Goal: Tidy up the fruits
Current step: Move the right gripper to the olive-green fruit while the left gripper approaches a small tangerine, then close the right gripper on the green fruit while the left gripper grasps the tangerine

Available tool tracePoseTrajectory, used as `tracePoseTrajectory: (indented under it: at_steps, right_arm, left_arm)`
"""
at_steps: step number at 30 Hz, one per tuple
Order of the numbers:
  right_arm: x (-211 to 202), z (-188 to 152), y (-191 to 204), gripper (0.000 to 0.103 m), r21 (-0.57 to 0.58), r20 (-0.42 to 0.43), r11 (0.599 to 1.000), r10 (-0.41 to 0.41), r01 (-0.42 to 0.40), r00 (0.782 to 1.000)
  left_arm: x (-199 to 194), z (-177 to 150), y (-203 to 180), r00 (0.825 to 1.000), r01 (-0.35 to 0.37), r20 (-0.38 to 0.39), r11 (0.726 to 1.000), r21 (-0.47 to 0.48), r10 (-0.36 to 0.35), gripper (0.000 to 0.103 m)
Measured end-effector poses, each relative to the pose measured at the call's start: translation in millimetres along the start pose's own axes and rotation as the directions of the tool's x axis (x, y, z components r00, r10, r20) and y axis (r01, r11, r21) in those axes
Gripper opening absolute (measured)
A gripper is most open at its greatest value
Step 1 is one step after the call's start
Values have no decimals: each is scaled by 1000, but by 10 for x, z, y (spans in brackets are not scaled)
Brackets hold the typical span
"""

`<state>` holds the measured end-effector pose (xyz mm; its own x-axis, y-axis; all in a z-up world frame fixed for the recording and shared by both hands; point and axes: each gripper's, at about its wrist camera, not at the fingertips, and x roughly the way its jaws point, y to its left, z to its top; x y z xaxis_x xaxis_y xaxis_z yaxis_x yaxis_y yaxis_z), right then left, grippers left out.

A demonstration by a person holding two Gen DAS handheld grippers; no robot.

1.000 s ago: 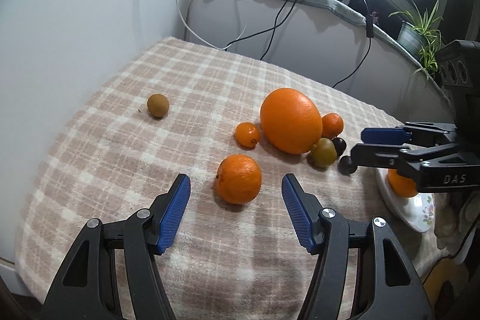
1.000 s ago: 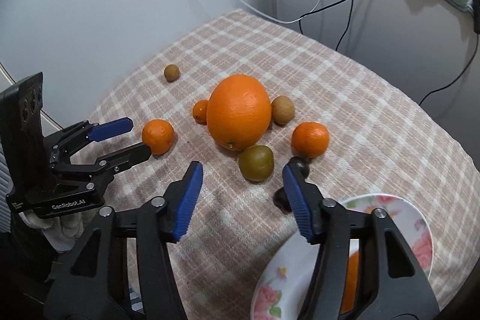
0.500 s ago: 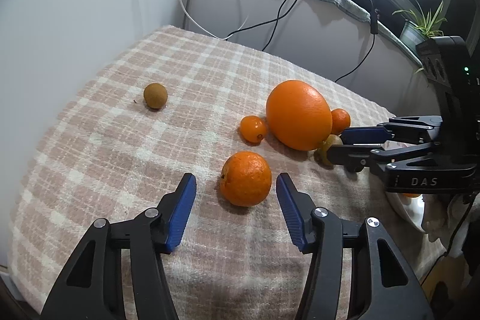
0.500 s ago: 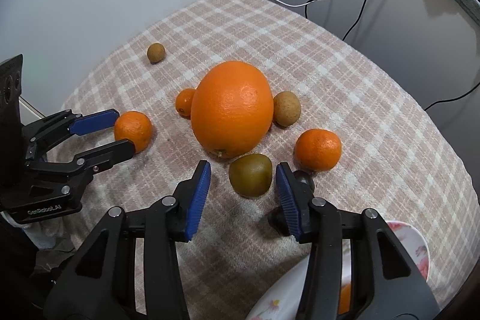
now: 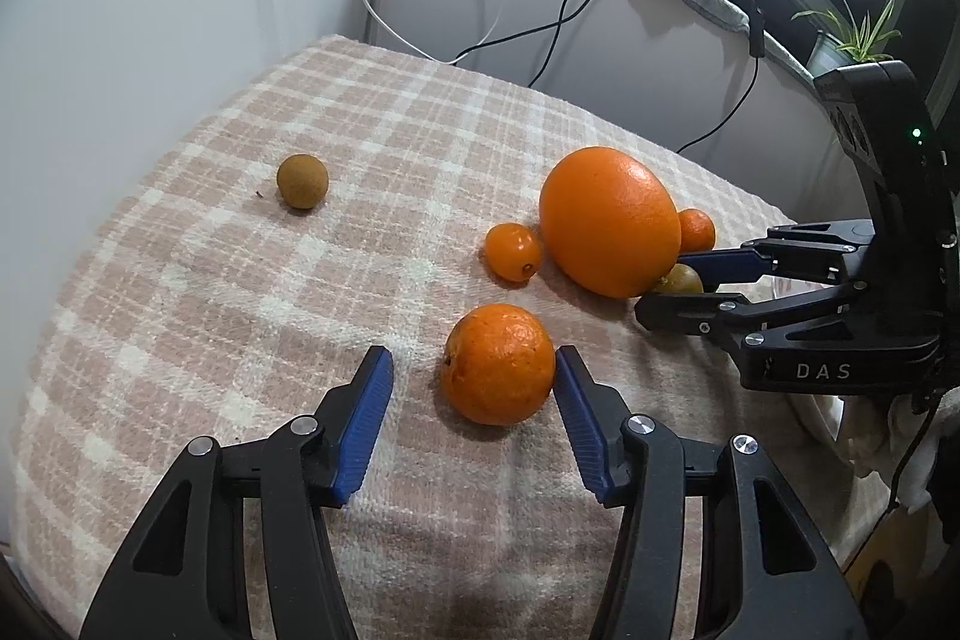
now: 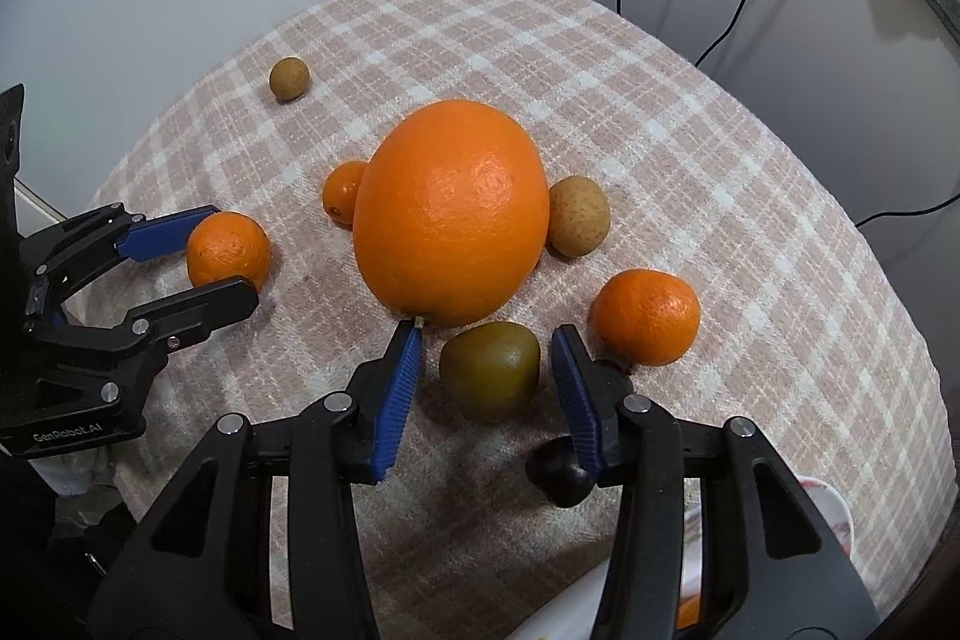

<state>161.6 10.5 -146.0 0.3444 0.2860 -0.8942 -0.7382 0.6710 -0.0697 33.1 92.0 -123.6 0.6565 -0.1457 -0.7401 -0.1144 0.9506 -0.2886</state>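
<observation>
My left gripper [image 5: 474, 376] is open around a mandarin [image 5: 498, 364]; its right pad touches or nearly touches the fruit. The same mandarin [image 6: 228, 250] and left gripper [image 6: 234, 256] show in the right wrist view. My right gripper [image 6: 486, 346] is open around a green-brown kiwi [image 6: 489, 370], with gaps on both sides. It also shows in the left wrist view [image 5: 660, 280], with the kiwi [image 5: 681, 280] between its fingers. A big orange [image 6: 450, 214] sits just beyond.
On the checked cloth [image 6: 660, 100] lie a tiny orange [image 6: 342, 190], a tan fruit [image 6: 579, 214], another mandarin [image 6: 645, 316], a dark fruit [image 6: 558, 472] and a far brown fruit [image 6: 289, 79]. A flowered plate [image 6: 834, 514] sits at bottom right. Cables hang behind.
Both grippers moved forward and lower. The left now brackets the mandarin, the right brackets the kiwi. Both jaws have narrowed somewhat.
</observation>
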Motion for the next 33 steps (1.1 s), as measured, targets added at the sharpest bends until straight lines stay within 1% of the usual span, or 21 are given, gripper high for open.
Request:
tracePoseTrajectory:
  at_steps: [2,5,8,10,11,15,22,33]
  right_arm:
    - [7,1,-4,47,-5,-2,1000,-1,1,1000]
    - [23,6,7,41,-12,-7,1000,8,-8,1000]
    - [36,10,44,38,-31,-9,999,-16,15,1000]
    - [33,7,41,35,-35,-9,999,-19,19,1000]
    - [28,6,35,33,-32,-8,999,-20,20,1000]
    - [11,-6,10,32,-23,-2,1000,-12,12,1000]
    - [-27,-13,-3,30,-4,9,1000,-1,1,1000]
    - [-185,-43,-33,30,20,50,1000,23,-24,998]
  left_arm:
    - [13,6,-2,1000,-2,-3,1000,4,2,52]
    - [24,18,-3,1000,0,-4,1000,5,0,48]
    - [23,23,-6,1000,6,-3,1000,3,-6,41]
    - [21,25,-26,1000,14,-4,1000,9,-14,34]
    - [21,25,-45,1000,9,-3,1000,16,-9,34]
    - [22,22,-53,1000,2,-1,1000,25,-2,34]
    - [13,15,-64,1000,-4,4,999,33,4,34]
    - [-58,3,-110,1000,-3,16,999,42,2,34]
